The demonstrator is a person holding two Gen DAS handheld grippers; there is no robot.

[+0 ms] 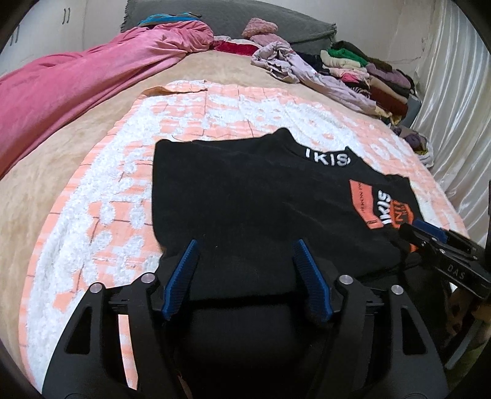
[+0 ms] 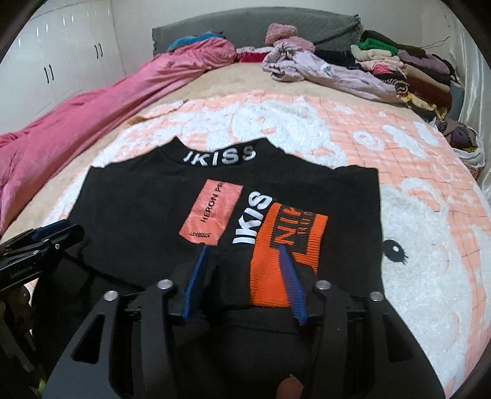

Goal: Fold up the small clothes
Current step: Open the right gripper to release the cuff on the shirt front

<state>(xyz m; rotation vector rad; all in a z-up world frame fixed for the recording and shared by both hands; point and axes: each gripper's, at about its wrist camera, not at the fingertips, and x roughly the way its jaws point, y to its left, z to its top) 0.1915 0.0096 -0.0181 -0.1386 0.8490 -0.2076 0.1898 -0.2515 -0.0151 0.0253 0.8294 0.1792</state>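
A small black top (image 1: 245, 196) with white "IKISS" lettering and orange patches lies flat on a peach and white fluffy blanket (image 1: 101, 196), sides folded in. It also shows in the right wrist view (image 2: 147, 214). My left gripper (image 1: 245, 248) is open, its blue fingers straddling the top's near left hem. My right gripper (image 2: 244, 251) is open over the near hem by the orange patch (image 2: 282, 254); from the left wrist view it (image 1: 420, 230) appears at the top's right edge. The left gripper shows at the left of the right wrist view (image 2: 58, 230).
A pink blanket (image 1: 76, 86) runs along the bed's left. A lilac garment (image 2: 322, 70) and a stack of folded clothes (image 2: 405, 70) lie at the far right. A grey headboard (image 2: 254, 27) stands behind, white curtains (image 1: 454, 76) on the right, white wardrobes (image 2: 61, 61) on the left.
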